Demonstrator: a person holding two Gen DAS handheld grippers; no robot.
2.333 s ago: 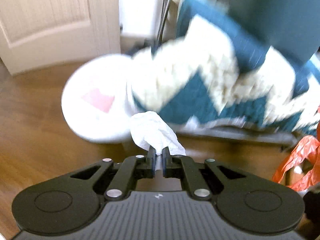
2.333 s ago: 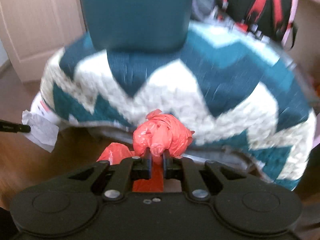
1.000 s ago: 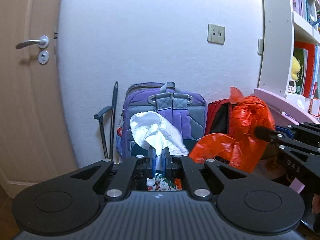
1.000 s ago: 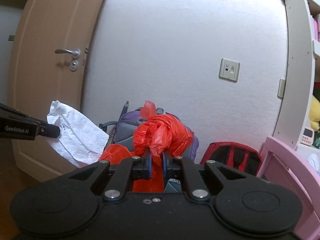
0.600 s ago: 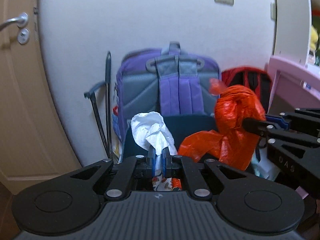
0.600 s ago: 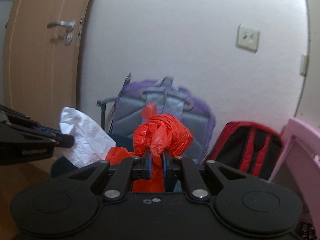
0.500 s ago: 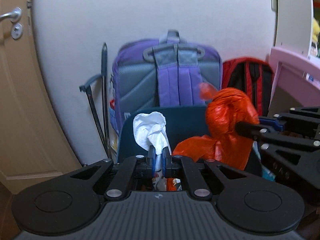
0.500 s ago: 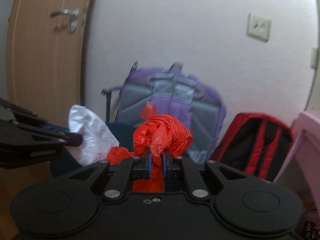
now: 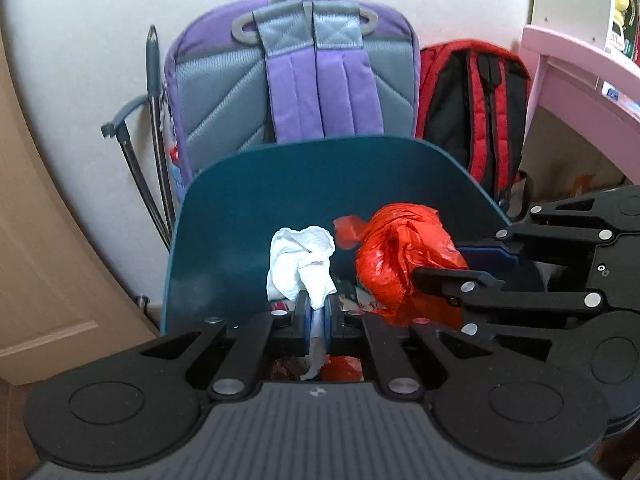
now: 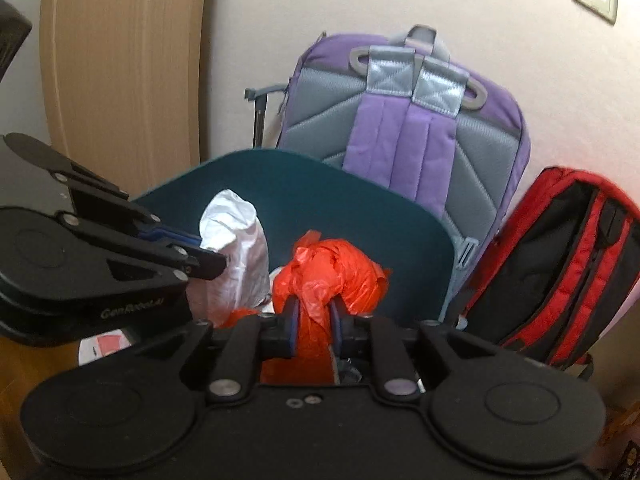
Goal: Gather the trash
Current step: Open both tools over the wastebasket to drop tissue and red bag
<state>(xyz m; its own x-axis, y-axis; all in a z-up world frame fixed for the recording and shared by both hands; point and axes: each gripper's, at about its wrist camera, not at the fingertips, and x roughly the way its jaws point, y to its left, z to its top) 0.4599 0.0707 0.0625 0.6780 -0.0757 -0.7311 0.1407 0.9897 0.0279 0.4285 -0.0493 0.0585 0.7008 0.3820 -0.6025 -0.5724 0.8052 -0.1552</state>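
My left gripper (image 9: 316,314) is shut on a crumpled white tissue (image 9: 302,264) and holds it over the open teal trash bin (image 9: 240,208). My right gripper (image 10: 314,320) is shut on a crumpled red plastic bag (image 10: 332,272) and holds it just right of the tissue, also over the bin (image 10: 360,216). The right gripper shows in the left wrist view (image 9: 424,276) with the red bag (image 9: 400,248). The left gripper shows in the right wrist view (image 10: 218,266) with the tissue (image 10: 236,256). Some colourful rubbish lies inside the bin below.
A purple and grey backpack (image 9: 296,80) leans on the white wall behind the bin. A red and black backpack (image 9: 480,104) stands to its right. A pink desk (image 9: 580,68) is at far right. A wooden door (image 10: 120,60) is at left.
Both grippers have moved forward and down, closer to the bin, so its raised lid and opening now fill the middle. The tissue and the red bag stay gripped.
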